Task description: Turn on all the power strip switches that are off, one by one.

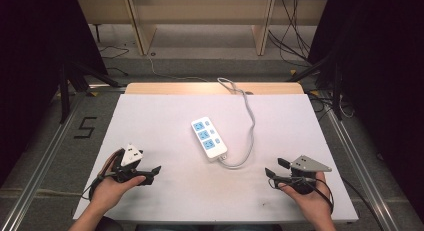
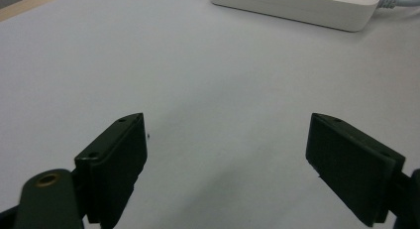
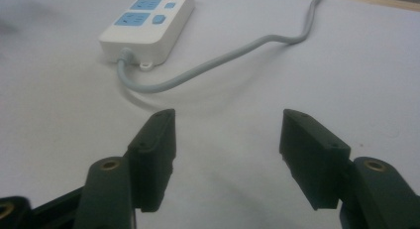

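You are at the start: both grippers rest near the table's [image 1: 150,116] front edge, left gripper [image 1: 156,169] and right gripper [image 1: 274,169] each with fingers apart and empty. The power strip [image 1: 209,138] lies midway between them, slightly farther back, its cable [image 1: 248,116] trailing rearward. Next, I judge, reach inward toward it. The white sheet is bare; beyond it, grey floor and wooden furniture.

Left gripper [image 2: 228,154] low over the pale worktop [image 2: 208,90]; its two black fingers [image 2: 116,162] spread wide, nothing between them; white power strip [image 2: 297,8] well beyond the fingers, its grey cord [image 2: 396,0] leaving its right end.
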